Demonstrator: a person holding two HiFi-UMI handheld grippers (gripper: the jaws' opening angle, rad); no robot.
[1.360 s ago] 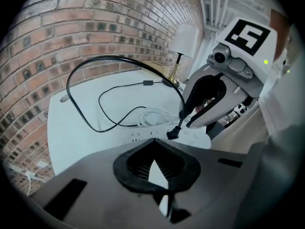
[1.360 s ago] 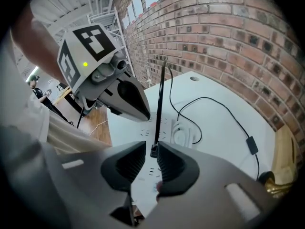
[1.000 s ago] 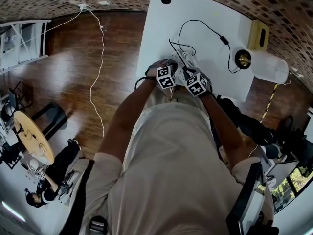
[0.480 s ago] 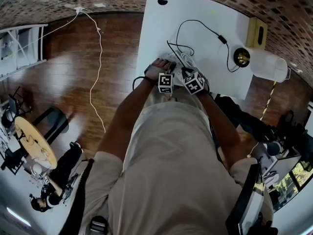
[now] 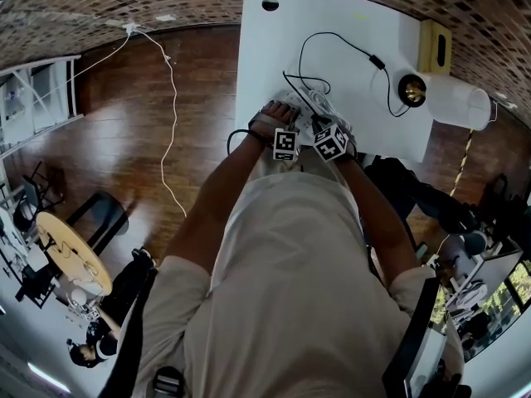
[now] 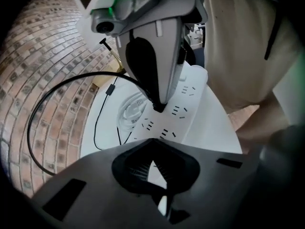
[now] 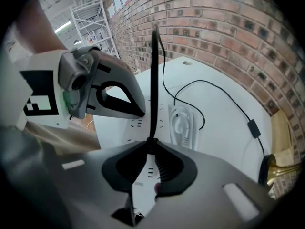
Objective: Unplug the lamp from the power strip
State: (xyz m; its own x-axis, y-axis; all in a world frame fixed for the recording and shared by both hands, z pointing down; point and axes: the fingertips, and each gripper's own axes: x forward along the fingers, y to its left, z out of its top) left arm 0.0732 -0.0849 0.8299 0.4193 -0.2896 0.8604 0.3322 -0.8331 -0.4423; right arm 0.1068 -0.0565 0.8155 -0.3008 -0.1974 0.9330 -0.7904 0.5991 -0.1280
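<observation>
Progress: partial. My right gripper (image 7: 151, 146) is clamped on the black lamp cord (image 7: 154, 80), jaws just tightened, right at the power strip (image 6: 190, 92) near the table's front edge. I judge the plug still seated. Left gripper (image 6: 152, 151): jaws together, empty, over the strip. The pull-out remains.

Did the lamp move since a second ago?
No. The lamp sits in the same spot as before, right beside the yellow box at the white table's far edge.
</observation>
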